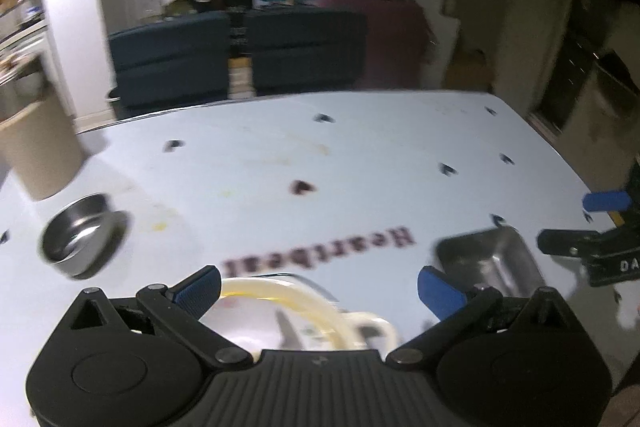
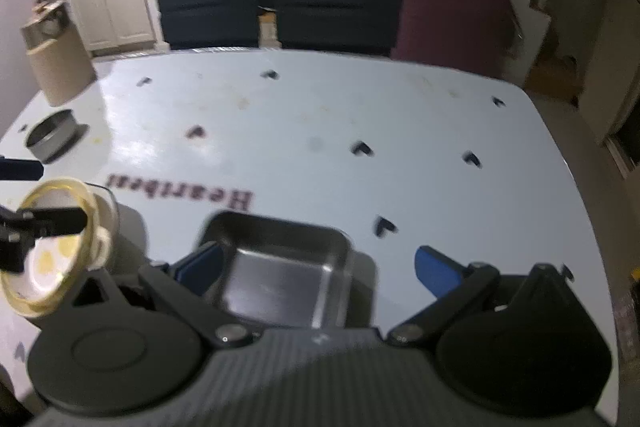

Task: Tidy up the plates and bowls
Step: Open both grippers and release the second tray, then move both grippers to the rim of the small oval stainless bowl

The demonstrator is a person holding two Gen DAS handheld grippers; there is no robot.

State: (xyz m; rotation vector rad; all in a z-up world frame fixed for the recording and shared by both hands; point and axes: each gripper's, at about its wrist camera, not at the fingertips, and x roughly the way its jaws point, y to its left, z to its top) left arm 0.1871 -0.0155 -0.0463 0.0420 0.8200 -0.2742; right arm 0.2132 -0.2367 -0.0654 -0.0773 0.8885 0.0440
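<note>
Left gripper (image 1: 319, 287) gapes wide and empty; just below it, partly hidden, sits a yellow-rimmed cup (image 1: 304, 311) on the surface (image 1: 360, 147). Right gripper (image 2: 318, 267) is also spread wide, its pads clear of the square steel tray (image 2: 280, 267) lying beneath and between them. Farther off to the left stands a round steel bowl (image 1: 78, 233), with a tan canister (image 2: 60, 71) beyond it
</note>
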